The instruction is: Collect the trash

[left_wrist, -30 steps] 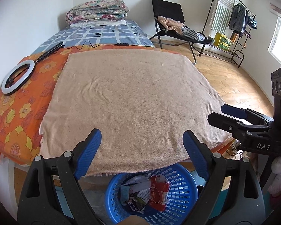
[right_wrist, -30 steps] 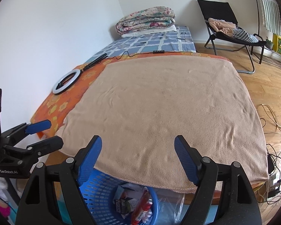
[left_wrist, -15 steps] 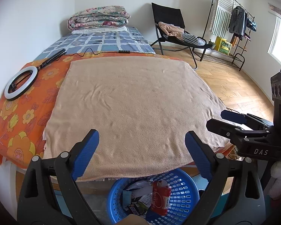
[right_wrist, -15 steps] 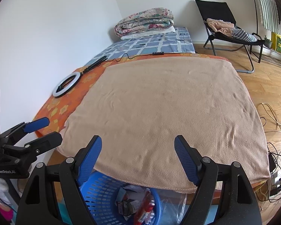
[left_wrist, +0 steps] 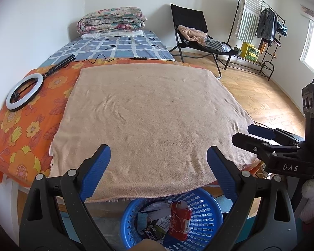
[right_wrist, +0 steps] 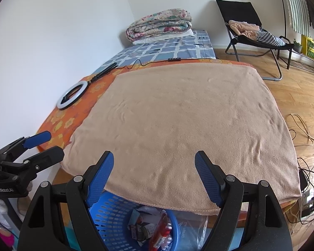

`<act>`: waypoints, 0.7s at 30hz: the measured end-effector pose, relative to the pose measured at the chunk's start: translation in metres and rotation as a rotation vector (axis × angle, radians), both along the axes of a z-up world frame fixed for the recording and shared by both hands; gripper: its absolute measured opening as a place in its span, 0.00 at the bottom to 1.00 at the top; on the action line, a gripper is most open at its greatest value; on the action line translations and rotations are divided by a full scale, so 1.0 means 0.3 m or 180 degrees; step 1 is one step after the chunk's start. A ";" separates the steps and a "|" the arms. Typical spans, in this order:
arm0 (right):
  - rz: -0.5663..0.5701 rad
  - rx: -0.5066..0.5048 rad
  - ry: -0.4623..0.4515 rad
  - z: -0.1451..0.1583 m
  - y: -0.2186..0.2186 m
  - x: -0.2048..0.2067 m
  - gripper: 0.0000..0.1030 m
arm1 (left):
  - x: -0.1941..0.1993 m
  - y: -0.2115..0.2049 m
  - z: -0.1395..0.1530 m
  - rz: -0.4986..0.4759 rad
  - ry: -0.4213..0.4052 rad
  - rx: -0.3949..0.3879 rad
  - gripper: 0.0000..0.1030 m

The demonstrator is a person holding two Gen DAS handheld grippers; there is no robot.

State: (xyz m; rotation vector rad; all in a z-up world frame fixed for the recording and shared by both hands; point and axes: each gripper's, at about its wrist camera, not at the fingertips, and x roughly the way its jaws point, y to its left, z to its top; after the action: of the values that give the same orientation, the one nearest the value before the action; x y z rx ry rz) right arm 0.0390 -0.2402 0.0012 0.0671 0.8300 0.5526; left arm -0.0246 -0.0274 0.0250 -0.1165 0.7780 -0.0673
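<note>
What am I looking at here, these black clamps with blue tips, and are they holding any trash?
Those are two hand-held grippers, each carrying a camera that looks along its own fingers. One picture looks out from the left gripper, with the right gripper at its edge; the other looks out from the right gripper. Both stand open and hold nothing. Ahead lies a beige towel spread on an orange floral sheet, with a ring light beside it. No trash shows on the towel. Below its near edge, a blue basket holds a red can and wrappers.
</note>
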 end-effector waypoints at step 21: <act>-0.0007 -0.0017 0.0031 -0.010 0.006 0.002 0.77 | -0.001 0.001 -0.001 0.0001 -0.0003 0.0004 0.93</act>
State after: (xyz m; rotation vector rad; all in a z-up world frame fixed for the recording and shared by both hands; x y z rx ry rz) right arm 0.0395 -0.2383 -0.0018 0.0659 0.8406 0.5482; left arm -0.0251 -0.0273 0.0247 -0.1153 0.7770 -0.0667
